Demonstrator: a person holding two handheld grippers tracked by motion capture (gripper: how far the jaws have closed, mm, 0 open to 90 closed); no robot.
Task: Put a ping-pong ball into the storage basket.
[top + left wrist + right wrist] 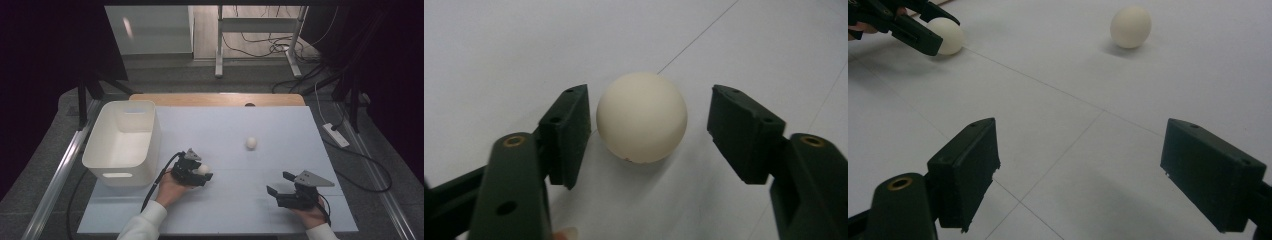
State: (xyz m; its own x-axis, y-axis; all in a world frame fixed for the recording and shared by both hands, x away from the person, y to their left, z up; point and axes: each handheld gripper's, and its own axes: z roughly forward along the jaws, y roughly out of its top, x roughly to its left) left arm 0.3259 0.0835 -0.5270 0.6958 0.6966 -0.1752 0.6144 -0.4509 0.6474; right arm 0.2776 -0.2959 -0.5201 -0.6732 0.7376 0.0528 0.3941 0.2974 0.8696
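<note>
Left of the left gripper (202, 172), a white bin (123, 141) is placed. Between its parted jaws a cream ball (642, 117) rests on the table (280, 130), not yet clamped; closing is judged next. Ahead of the right gripper (1078, 170), held apart and unladen, a second ball (1131, 27) lies unobstructed.

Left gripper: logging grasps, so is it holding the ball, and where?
Nothing held yet: left gripper is open, jaws flanking the ball with gaps.
</note>
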